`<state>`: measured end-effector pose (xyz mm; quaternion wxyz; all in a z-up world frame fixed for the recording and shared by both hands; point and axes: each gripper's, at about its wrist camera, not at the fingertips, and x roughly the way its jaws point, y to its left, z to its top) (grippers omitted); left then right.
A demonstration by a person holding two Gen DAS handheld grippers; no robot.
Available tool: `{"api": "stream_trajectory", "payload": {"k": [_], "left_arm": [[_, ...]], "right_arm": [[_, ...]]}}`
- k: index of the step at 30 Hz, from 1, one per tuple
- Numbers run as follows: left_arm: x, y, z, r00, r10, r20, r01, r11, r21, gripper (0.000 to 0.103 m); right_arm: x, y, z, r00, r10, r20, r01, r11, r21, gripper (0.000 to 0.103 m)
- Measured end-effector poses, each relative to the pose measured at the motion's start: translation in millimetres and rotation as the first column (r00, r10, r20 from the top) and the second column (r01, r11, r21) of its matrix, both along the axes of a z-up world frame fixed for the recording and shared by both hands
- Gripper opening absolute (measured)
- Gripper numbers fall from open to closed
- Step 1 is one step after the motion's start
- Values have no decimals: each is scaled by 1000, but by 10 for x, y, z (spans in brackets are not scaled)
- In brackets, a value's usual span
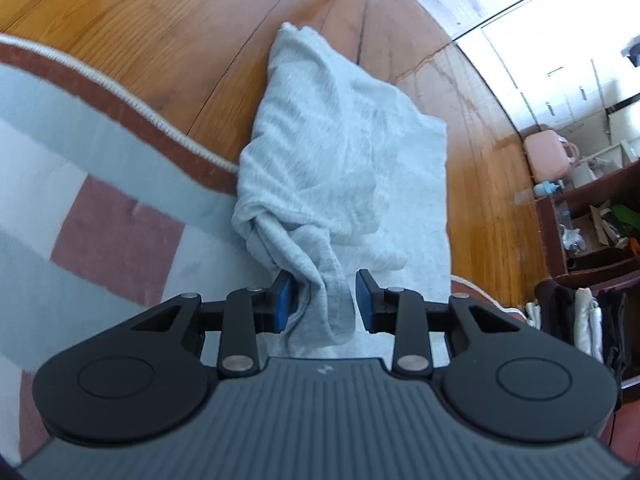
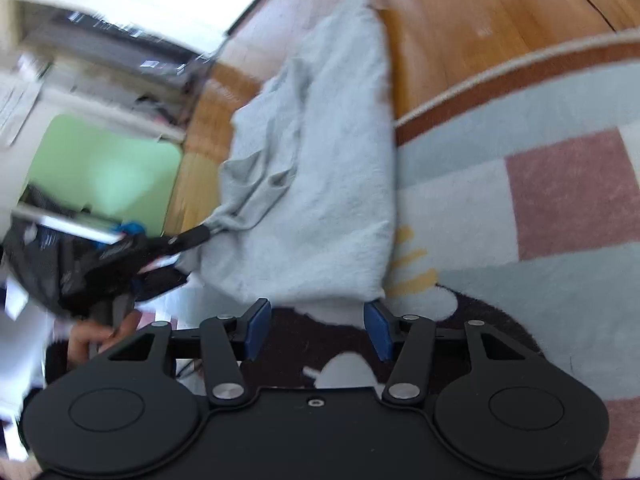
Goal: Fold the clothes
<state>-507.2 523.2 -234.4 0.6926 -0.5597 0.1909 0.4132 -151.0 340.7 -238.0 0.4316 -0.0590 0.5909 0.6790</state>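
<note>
Nearest in the left wrist view is the left gripper [image 1: 325, 300], with its two blue pads [image 1: 285, 302] standing apart. A bunched, twisted end of the grey garment [image 1: 344, 152] hangs between the pads. It touches the left pad, and there is a gap to the right pad, so the jaws are open and do not pinch the cloth. From this end the garment stretches straight ahead of the gripper. It lies partly on the rug [image 1: 80, 168] and partly on the wooden floor [image 1: 168, 20]. The rug is to the left of the gripper, with grey, white and pink blocks and a brown border. To the far right stands a dark shelf [image 1: 592, 220] with small items.

In the right wrist view, the right gripper [image 2: 316, 326] is also open, its pads wide apart with nothing between them. The near edge of the garment [image 2: 312, 168] lies just ahead of its fingertips. The rug [image 2: 520, 184] spreads to the right of it. To the left the other gripper [image 2: 200, 236] reaches to the garment's corner, and a hand [image 2: 96, 338] holds its handle. This view is blurred, so finer detail cannot be told.
</note>
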Motion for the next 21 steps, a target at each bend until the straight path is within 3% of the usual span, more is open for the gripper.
{"api": "stream_trajectory", "payload": {"k": [5,11,18,20,21], "left_arm": [[10,-79,-3,995,-10,-101,6,999,-42,39],[-5,51,-127,997,7,-76,-13,997,-76,39],[109,-1,-89,988,-21,-151,15,999,-41,41],[141,-23,-75,986,-21,-168,16,999,-36,41],[152,-36,-67,984,-21,-175,15,999,-36,41]], "right_arm": [[139,-121,39,993,-29,110,29,1000,-1,58],[311,-62,-92,998,-54,30,54,998,-18,58],[283,115,-166,998,-52,-35,51,999,-17,59],[173,156,-140,999,-51,5,51,999,-1,47],[120,174,-127,998,-51,27,50,999,8,31]]}}
